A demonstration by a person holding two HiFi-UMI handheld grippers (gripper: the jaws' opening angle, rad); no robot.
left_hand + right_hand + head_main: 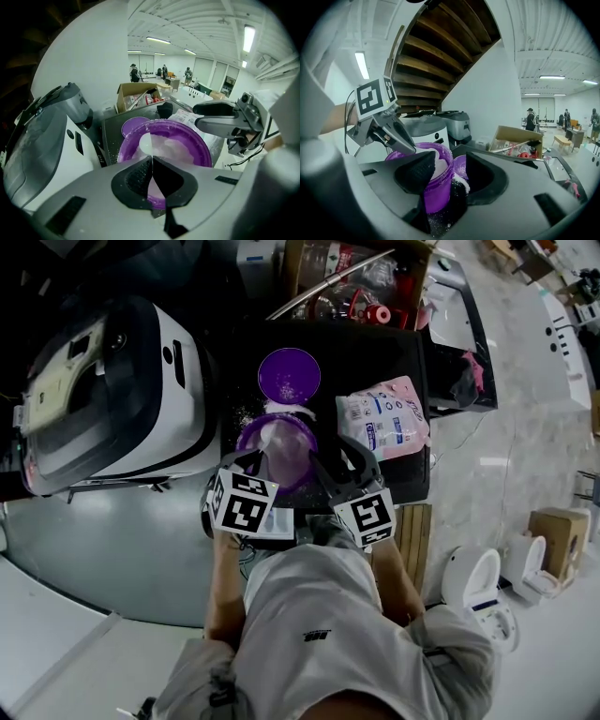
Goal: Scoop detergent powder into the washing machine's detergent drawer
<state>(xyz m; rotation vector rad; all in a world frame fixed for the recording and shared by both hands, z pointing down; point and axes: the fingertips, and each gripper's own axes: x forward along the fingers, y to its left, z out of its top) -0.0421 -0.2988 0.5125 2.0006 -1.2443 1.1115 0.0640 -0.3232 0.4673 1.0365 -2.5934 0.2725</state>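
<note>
My left gripper (152, 158) has its fingers pinched shut on what looks like a white scoop (146, 143), just beyond the tips, over the tub (202, 149). The right gripper (451, 163) has its fingers apart, the tub partly between them. I'd dig shallow and lift level.

Purple powder tub (278, 444), lid (289, 374) adj.

Grey left gripper (152, 161) and right gripper (450, 154), black fingers (413, 173), black-and-white marker cubes (246, 502); pale grey shorts (314, 615).
</note>
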